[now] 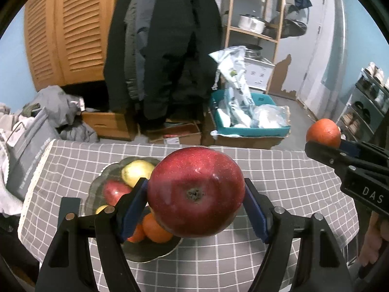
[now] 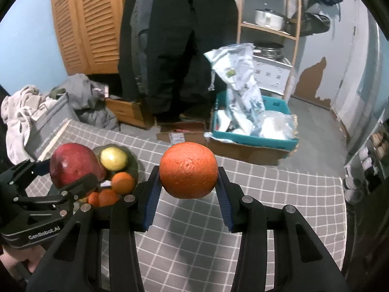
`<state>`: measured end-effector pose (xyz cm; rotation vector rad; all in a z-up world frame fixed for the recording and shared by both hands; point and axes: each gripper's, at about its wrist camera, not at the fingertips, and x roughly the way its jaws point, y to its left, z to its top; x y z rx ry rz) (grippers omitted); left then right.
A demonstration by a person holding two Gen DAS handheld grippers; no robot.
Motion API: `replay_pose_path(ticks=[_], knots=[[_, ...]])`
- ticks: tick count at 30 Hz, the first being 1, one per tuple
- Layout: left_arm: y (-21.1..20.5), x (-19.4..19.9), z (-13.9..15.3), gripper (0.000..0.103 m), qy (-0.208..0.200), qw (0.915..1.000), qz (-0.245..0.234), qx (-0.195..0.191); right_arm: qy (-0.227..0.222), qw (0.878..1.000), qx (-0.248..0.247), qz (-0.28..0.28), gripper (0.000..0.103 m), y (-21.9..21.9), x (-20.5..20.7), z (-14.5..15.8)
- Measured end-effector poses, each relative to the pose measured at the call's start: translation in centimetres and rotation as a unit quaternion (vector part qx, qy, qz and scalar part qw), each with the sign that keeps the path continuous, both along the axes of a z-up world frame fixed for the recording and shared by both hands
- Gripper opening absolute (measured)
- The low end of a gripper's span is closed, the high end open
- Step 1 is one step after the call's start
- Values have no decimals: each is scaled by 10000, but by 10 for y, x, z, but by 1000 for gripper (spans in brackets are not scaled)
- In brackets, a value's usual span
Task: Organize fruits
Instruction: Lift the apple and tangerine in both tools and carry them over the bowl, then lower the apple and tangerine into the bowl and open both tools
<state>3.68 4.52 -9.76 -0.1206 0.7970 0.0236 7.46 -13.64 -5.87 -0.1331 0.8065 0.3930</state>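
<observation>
My left gripper [image 1: 195,194] is shut on a big red apple [image 1: 195,191], held above the grey checked tablecloth [image 1: 279,170]. Below and left of it stands a dark glass fruit bowl [image 1: 145,253] with a yellow fruit [image 1: 136,171], a red apple [image 1: 115,191] and oranges [image 1: 155,228]. My right gripper [image 2: 188,182] is shut on an orange [image 2: 189,170], lifted over the cloth [image 2: 194,243] to the right of the bowl [image 2: 132,160]. In the right wrist view the left gripper [image 2: 73,172] with the red apple [image 2: 73,164] hangs over the bowl's near side. The right gripper [image 1: 323,143] and its orange [image 1: 323,132] show at the left wrist view's right edge.
Beyond the table's far edge are a teal box [image 1: 250,129] full of plastic bags, cardboard boxes, hanging dark coats [image 1: 170,48], a louvred wooden cabinet [image 1: 65,29] and a wooden shelf with pots [image 1: 252,22]. Laundry and a grey bag [image 1: 29,136] lie left of the table.
</observation>
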Motion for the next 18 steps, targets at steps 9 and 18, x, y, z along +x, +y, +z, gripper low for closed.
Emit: replay_pose_path(ticks=[9, 18], knots=[[45, -1, -13, 77, 130, 9990, 419, -34, 185, 9992, 97, 345, 43, 45, 11, -11], [82, 8, -49, 77, 533, 9959, 716, -150, 556, 9963, 181, 629, 43, 83, 28, -43]])
